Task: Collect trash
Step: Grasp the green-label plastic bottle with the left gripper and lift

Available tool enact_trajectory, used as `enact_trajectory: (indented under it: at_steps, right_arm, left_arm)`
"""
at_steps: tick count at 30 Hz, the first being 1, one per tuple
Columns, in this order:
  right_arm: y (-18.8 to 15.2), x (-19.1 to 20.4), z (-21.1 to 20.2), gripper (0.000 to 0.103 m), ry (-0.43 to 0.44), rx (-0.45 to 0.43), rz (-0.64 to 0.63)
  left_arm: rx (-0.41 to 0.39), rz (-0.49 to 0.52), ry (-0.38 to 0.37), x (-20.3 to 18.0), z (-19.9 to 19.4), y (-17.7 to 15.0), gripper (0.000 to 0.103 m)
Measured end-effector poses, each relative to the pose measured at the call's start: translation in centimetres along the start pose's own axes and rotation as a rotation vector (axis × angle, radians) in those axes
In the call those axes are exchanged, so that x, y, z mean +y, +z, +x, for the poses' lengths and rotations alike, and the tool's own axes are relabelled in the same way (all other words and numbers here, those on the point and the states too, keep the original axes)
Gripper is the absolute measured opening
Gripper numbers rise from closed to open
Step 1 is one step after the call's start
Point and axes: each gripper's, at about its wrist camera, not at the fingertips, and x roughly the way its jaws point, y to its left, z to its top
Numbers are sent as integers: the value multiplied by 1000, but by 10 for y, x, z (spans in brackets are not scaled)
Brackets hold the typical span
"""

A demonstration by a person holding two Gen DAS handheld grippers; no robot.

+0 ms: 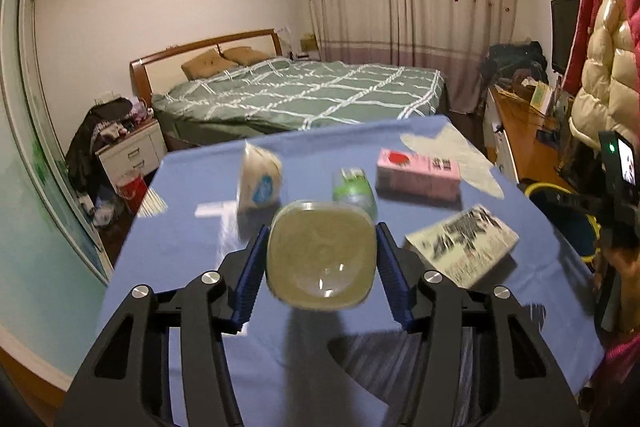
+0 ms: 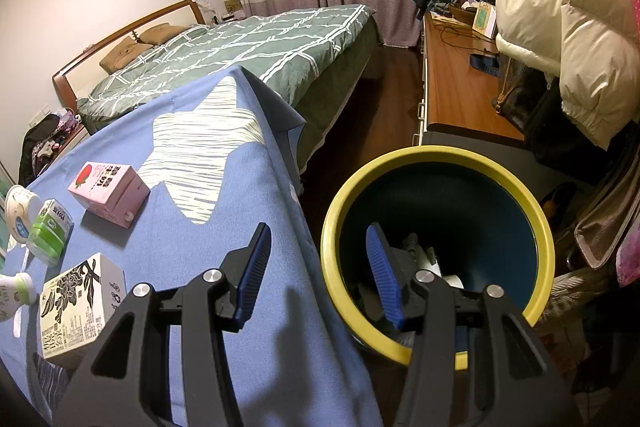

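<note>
My left gripper [image 1: 320, 231] is shut on a translucent squarish bottle [image 1: 322, 259], seen base-on and held above the blue tablecloth [image 1: 192, 227]. Beyond it on the cloth lie a white pouch [image 1: 258, 181], a green-labelled clear container [image 1: 354, 191], a pink milk carton [image 1: 418, 173] and a black-and-white carton [image 1: 462, 245]. My right gripper [image 2: 316, 267] stands open with nothing in it, over the table's edge beside a yellow-rimmed dark blue bin [image 2: 440, 155] that holds some trash. The pink carton [image 2: 108, 193] and the black-and-white carton [image 2: 76, 307] lie to its left.
A bed with a green checked cover [image 1: 304, 95] stands behind the table. A wooden desk [image 2: 460, 87] with clutter and hanging puffy coats [image 2: 568, 11] line the right side. Dark wooden floor [image 2: 372, 115] runs between bed and desk. A person's hand [image 1: 628, 267] shows at the right.
</note>
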Motion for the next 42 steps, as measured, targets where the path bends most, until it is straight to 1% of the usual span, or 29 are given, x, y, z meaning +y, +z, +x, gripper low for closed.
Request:
enact_trajectory:
  at_steps: [3, 6, 8, 9, 11, 14, 15, 16, 17, 19, 21, 22, 26, 28, 30, 33, 34, 35, 36, 38, 40, 42]
  right_arm:
    - [0, 0, 0, 48, 1, 4, -1]
    - [-1, 2, 1, 48, 4, 8, -3]
    - [-2, 3, 1, 48, 6, 13, -2]
    - [-1, 2, 2, 48, 7, 14, -2]
    - [-1, 2, 3, 48, 9, 22, 0]
    - [-1, 3, 5, 48, 20, 32, 4]
    - [0, 2, 5, 48, 22, 32, 5]
    - [0, 3, 5, 48, 23, 30, 6]
    - [0, 3, 4, 48, 24, 29, 5]
    - [0, 3, 4, 48, 25, 29, 6]
    - [0, 4, 4, 48, 25, 30, 6]
    - [0, 4, 4, 48, 26, 29, 6]
    - [0, 5, 4, 48, 24, 25, 2]
    - [0, 5, 4, 48, 26, 23, 2]
    - [0, 6, 4, 48, 27, 27, 2]
    - [0, 6, 3, 48, 26, 26, 1]
    - [0, 6, 3, 48, 27, 26, 1]
    - [0, 7, 4, 48, 27, 27, 0]
    - [0, 6, 4, 48, 28, 27, -1]
    - [0, 7, 4, 48, 28, 27, -1]
    - [0, 7, 4, 48, 31, 29, -3]
    - [0, 7, 5, 48, 31, 29, -3]
  left_arm:
    - [1, -18, -5, 8, 9, 11, 52]
    - [2, -25, 13, 15, 22, 21, 51]
    - [23, -34, 7, 20, 29, 22, 50]
    - [37, -44, -10, 23, 30, 21, 50]
    - [57, -46, -13, 21, 29, 17, 50]
    - [110, -41, -24, 19, 18, -4, 52]
    - [136, -44, -27, 19, 12, -15, 62]
    - [147, -46, -20, 18, 8, -24, 68]
    - [159, -46, -16, 18, 2, -35, 70]
    - [186, -61, -20, 18, -6, -54, 71]
    - [213, -93, -23, 19, -11, -69, 80]
    - [223, -110, -25, 19, -12, -77, 80]
    - [239, -132, -35, 16, -10, -90, 80]
    - [247, -123, -33, 11, -6, -95, 80]
    - [258, -127, -31, 9, -2, -99, 72]
    - [273, -148, -43, 11, 3, -102, 64]
    - [273, -151, -44, 12, 3, -102, 62]
    - [272, -153, -47, 13, 3, -104, 58]
    - [269, -155, -49, 14, 3, -104, 53]
    - [252, -151, -51, 16, 1, -104, 52]
    - [232, -127, -43, 15, -2, -100, 52]
    - [197, -88, -29, 14, -10, -91, 52]
